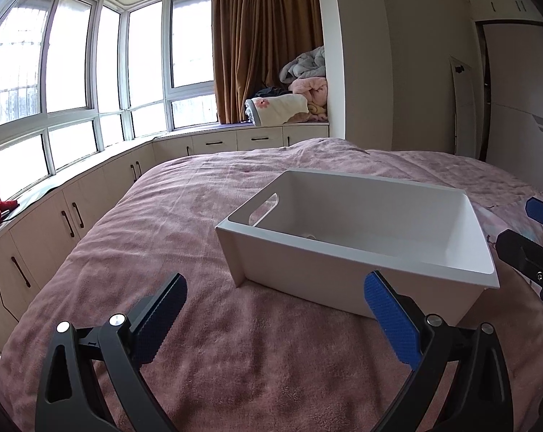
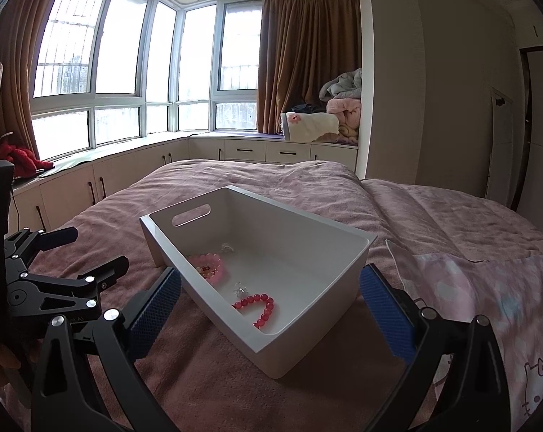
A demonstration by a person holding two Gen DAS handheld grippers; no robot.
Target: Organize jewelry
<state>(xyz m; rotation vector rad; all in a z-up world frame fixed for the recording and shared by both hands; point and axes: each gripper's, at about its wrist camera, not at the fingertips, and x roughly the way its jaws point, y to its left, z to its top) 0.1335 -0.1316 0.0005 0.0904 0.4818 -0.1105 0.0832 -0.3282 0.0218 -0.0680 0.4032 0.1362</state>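
Note:
A white plastic bin with a handle slot stands on the pink bed cover; it also shows in the left wrist view. Inside it lie a red bead bracelet, a pink bead bracelet and two small clear pieces. My right gripper is open and empty, its fingers spread on either side of the bin's near corner. My left gripper is open and empty, just in front of the bin's near wall. It shows in the right wrist view at the left.
The pink bed cover spreads all around the bin. A Hello Kitty pillow lies to the right. Low cabinets under the windows run along the left and back. Folded blankets are piled at the back.

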